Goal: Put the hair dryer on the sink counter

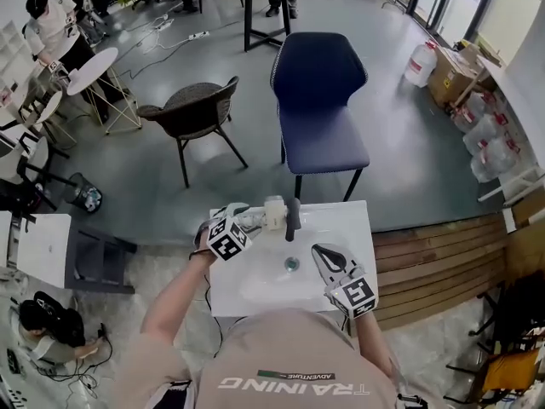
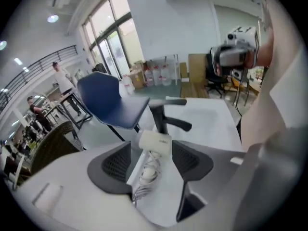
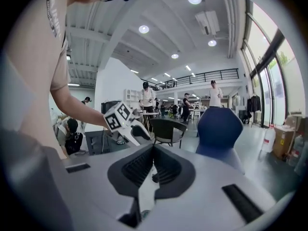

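Observation:
The white hair dryer (image 1: 273,214) lies on the white sink counter (image 1: 341,228), beside the black faucet (image 1: 294,220). My left gripper (image 1: 244,220) is at its handle end, open. In the left gripper view the hair dryer (image 2: 156,141) and its coiled cord (image 2: 147,172) rest between the wide-spread jaws of the left gripper (image 2: 151,152), and the pads do not touch it. The faucet (image 2: 163,114) stands just beyond. My right gripper (image 1: 321,252) hovers over the basin's right side, shut and empty. In its own view, the right gripper (image 3: 154,150) has its pads meeting.
The drain (image 1: 292,264) sits in the middle of the basin. Beyond the counter stand a blue chair (image 1: 319,100) and a dark woven chair (image 1: 196,109). Wooden boards (image 1: 434,254) lie to the right. Water jugs (image 1: 485,126) and boxes line the far right wall.

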Motion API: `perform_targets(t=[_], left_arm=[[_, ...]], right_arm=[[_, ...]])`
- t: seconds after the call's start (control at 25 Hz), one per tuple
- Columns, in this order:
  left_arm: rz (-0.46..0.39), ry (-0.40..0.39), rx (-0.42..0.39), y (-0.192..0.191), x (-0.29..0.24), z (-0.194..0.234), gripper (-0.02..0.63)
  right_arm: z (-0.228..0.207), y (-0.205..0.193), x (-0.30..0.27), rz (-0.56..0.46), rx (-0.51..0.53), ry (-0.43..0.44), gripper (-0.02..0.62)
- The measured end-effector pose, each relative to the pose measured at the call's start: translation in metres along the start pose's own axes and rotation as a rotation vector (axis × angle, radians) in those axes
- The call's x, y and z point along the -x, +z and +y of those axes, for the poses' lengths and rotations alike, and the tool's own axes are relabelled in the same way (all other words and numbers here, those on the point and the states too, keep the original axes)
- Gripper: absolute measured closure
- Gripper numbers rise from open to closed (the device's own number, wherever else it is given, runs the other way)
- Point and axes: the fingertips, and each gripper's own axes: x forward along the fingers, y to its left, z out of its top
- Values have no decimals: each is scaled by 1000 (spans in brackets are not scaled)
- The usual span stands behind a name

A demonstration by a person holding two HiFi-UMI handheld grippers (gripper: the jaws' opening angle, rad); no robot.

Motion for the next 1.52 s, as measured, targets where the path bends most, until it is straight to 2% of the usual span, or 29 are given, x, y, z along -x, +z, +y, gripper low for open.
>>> perform_targets(t=[0.16,0.28,0.4,0.48,0.6,0.72,0.84,0.92,1.2,1.52], left_arm=[[-231,133,93,40,68,5,345],[-387,253,140,65,117,6,495],[-499,386,149,83,155,0,598],[-548,410,168,95,170,-7,598],[-615,384,261,110,174,-12,598],[-640,361,305,120,174,-15,599],[-630,392,226,127,188,-23,600],[-611,425,203,121,191,-21,598],[-629,454,285,115,207,5,599],[-594,434,288,103,202,9,598]], right_arm=[[6,18,-6,-15,46,22,589],[10,34,-8,-46,44,33,590],[11,46,-10,-79,50,35,589],[11,55,-11,-99,21,42,590],[8,74,-15,-135,-20,36,589],[7,89,-22,-146,-2,27,591],[11,104,-26,-166,5,30,589],[11,115,-31,-185,15,26,591],[9,139,-32,-225,52,9,590],[6,132,-26,-218,21,-2,591]])
